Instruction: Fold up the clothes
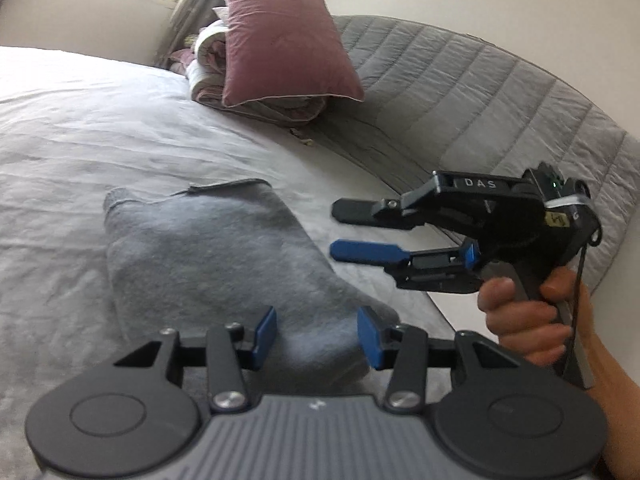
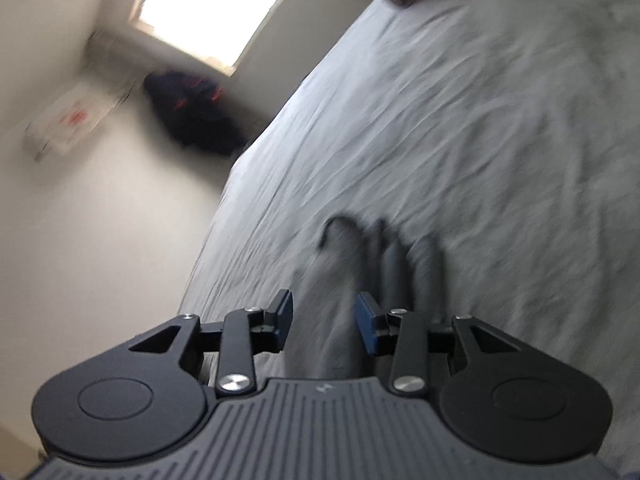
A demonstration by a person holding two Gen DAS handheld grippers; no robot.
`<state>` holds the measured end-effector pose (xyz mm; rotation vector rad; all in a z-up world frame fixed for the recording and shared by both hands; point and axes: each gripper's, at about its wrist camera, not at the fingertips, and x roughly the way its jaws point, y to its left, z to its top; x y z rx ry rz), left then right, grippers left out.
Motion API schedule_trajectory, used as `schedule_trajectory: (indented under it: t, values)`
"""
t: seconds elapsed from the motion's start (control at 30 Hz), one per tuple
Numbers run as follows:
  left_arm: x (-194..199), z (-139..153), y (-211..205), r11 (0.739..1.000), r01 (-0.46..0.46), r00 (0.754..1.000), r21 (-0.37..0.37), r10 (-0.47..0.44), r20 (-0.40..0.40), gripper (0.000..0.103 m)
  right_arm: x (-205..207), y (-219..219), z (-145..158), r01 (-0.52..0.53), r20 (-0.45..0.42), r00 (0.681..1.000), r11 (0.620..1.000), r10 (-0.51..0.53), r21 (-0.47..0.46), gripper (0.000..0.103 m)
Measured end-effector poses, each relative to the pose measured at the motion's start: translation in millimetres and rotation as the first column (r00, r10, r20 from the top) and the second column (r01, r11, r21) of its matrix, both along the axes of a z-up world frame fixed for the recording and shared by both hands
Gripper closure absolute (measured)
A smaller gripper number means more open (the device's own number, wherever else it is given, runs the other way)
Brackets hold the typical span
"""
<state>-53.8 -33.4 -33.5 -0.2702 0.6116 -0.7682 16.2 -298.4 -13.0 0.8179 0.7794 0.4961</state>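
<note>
Grey fleece garment [image 1: 208, 256], folded into a soft oblong, lies on the wrinkled pale bedsheet [image 1: 80, 128]. Left gripper [image 1: 316, 336] sits over the garment's near end, blue pads apart, nothing pinched. Right gripper [image 1: 336, 228], held in a hand [image 1: 524, 312] right of the garment, points level across it, jaws parted and empty; "DAS" printed on its body. Mauve pillow [image 1: 280, 40] and quilted grey headboard [image 1: 480, 92] lie beyond the garment.

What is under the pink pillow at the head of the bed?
The pink pillow rests on a folded pink-and-white quilt, which lies on the sheet. Whatever is beneath the quilt is covered.
</note>
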Motion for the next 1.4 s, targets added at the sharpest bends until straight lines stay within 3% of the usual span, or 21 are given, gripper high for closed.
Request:
schedule_trajectory:
  t: [0.17,0.23,0.3,0.4,0.57,0.63,0.77,0.93,1.03,1.17,1.23,1.4]
  values:
    - [-1.5,-2.1,-11.3,0.999,0.042,0.999,0.016,-0.042,0.006,0.059,-5.6,15.2,-9.2,-0.077,-0.049,0.996,0.991,0.072,-0.112,0.067]
    - [-0.5,-3.7,-15.3,0.997,0.067,0.998,0.024,-0.067,-0.004,0.059,-7.2,17.8,-15.1,-0.094,-0.067,0.994,0.982,0.084,-0.163,0.091]
    - [3.6,-3.0,-14.5,0.996,0.092,0.995,0.002,-0.092,-0.035,0.058,-8.4,17.2,-22.1,-0.096,-0.080,0.994,0.970,0.080,-0.224,0.091]
    - [18.7,5.4,-2.9,0.996,0.075,0.994,-0.053,-0.079,-0.075,0.059,-13.5,3.8,-28.2,-0.104,-0.078,0.993,0.972,0.090,-0.209,0.092]
    - [60.1,22.7,-5.9,0.998,0.052,0.997,0.037,-0.050,-0.052,0.067,-24.5,-11.8,-29.1,-0.118,-0.055,0.992,0.982,0.111,-0.145,0.082]
    - [76.5,26.9,-11.8,0.996,0.058,0.997,0.070,-0.055,-0.045,0.073,-30.2,-17.1,-24.3,-0.117,-0.035,0.993,0.980,0.113,-0.158,0.079]
    - [104.0,29.1,-32.6,0.989,0.085,0.996,0.122,-0.083,-0.016,0.074,-40.8,-19.1,-5.1,-0.073,0.072,0.994,0.983,0.086,-0.169,0.079]
    - [127.7,21.6,-50.1,0.982,0.087,0.996,0.166,-0.085,-0.019,0.080,-47.9,-0.6,10.6,-0.081,0.241,0.962,0.976,0.130,-0.203,0.079]
    - [137.2,13.7,-54.9,0.981,0.086,0.996,0.177,-0.081,-0.035,0.081,-52.4,19.9,7.8,-0.100,0.301,0.935,0.951,0.191,-0.293,0.079]
    - [143.4,1.5,-61.9,0.977,0.095,0.995,0.188,-0.087,-0.049,0.082,-53.9,38.3,-12.0,-0.119,0.292,0.917,0.887,0.270,-0.446,0.080]
    - [145.1,-3.3,-67.3,0.977,0.102,0.994,0.186,-0.094,-0.049,0.082,-53.1,36.7,-23.9,-0.123,0.263,0.920,0.849,0.292,-0.514,0.096]
    - [145.2,-15.0,-89.2,0.968,0.115,0.993,0.224,-0.116,-0.012,0.082,-50.2,21.8,-33.0,-0.133,0.232,0.926,0.834,0.297,-0.535,0.097]
